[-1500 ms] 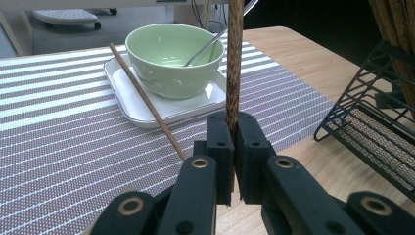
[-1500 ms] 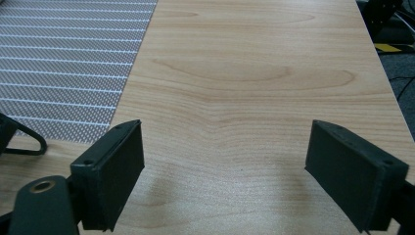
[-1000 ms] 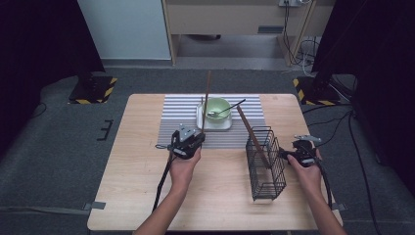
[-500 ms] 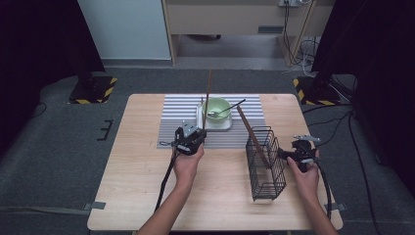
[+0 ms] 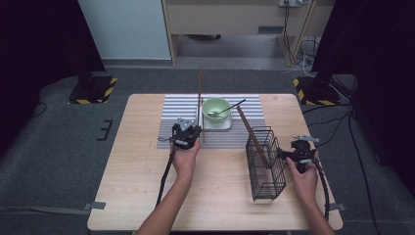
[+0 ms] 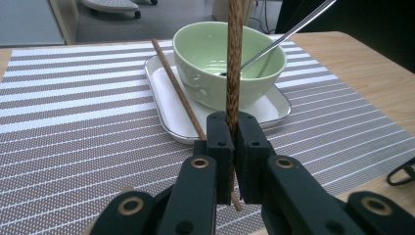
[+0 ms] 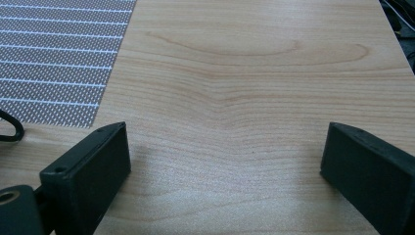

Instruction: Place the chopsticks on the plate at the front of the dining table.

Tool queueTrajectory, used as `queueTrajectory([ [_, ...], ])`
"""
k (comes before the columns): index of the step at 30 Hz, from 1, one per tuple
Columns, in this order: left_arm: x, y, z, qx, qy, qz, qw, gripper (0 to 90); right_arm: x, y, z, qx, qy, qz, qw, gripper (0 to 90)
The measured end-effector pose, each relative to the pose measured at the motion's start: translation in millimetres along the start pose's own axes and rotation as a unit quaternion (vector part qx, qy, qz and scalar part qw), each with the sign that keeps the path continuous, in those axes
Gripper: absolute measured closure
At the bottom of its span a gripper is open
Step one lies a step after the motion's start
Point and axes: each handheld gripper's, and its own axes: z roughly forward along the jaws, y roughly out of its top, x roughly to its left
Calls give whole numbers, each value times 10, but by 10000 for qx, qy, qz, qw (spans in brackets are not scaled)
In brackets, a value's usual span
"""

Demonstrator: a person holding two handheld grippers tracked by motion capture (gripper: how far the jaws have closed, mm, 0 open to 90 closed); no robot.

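Note:
My left gripper (image 5: 186,130) (image 6: 234,122) is shut on a brown chopstick (image 6: 235,58) (image 5: 199,93), holding it upright just in front of a green bowl (image 6: 210,58) (image 5: 217,106). The bowl sits on a white tray (image 6: 166,98) (image 5: 226,125) and has a metal spoon (image 6: 293,27) (image 5: 230,107) in it. A second chopstick (image 6: 176,88) lies across the tray's left side, beside the bowl. A third chopstick (image 5: 249,128) leans out of a black wire basket (image 5: 266,161). My right gripper (image 5: 289,154) (image 7: 225,147) is open over bare wood, right of the basket.
A striped placemat (image 5: 176,110) (image 6: 73,107) covers the far middle of the wooden table (image 5: 132,176) (image 7: 254,73) under the tray. Cables trail from both grippers toward the near edge. Bare wood lies between the basket and my left forearm.
My left gripper has moved a little farther from me, toward the bowl, with the chopstick in it. The right gripper and the basket have hardly moved.

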Motion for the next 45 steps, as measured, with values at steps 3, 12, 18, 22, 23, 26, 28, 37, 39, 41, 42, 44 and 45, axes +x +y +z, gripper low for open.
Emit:
queueTrajectory([
  [3,20,-19,37,36,45,-7,10000,857,5,1,0,8,-7,25,10000,43],
  [12,79,-40,134,45,157,-181,9997,857,9,1,1,10,-22,34,10000,42],
  [18,75,-74,183,98,214,-158,9996,857,10,1,0,10,-23,38,10000,42],
  [22,59,-99,223,123,220,-183,9995,857,10,1,1,9,-24,35,10000,42],
  [23,59,-99,223,123,220,-183,9995,857,10,1,1,9,-24,35,10000,42],
  [26,52,-116,245,136,218,-205,9995,857,10,1,1,9,-25,37,10000,41],
  [28,51,-130,253,142,226,-217,9994,856,10,1,1,9,-23,36,10000,42],
  [37,50,-186,278,196,225,-238,9993,856,10,1,1,10,-24,37,10000,42],
  [39,58,-199,282,216,228,-263,9992,856,10,1,1,10,-23,39,10000,42],
  [41,69,-212,286,253,262,-253,9990,856,10,1,1,10,-24,38,10000,42],
  [42,77,-220,289,275,273,-266,9989,856,10,1,1,10,-24,36,10000,42],
  [44,96,-234,299,342,280,-302,9986,856,10,1,1,9,-23,35,10000,42],
  [45,103,-240,303,355,282,-337,9984,856,10,1,1,9,-23,35,10000,42],
])
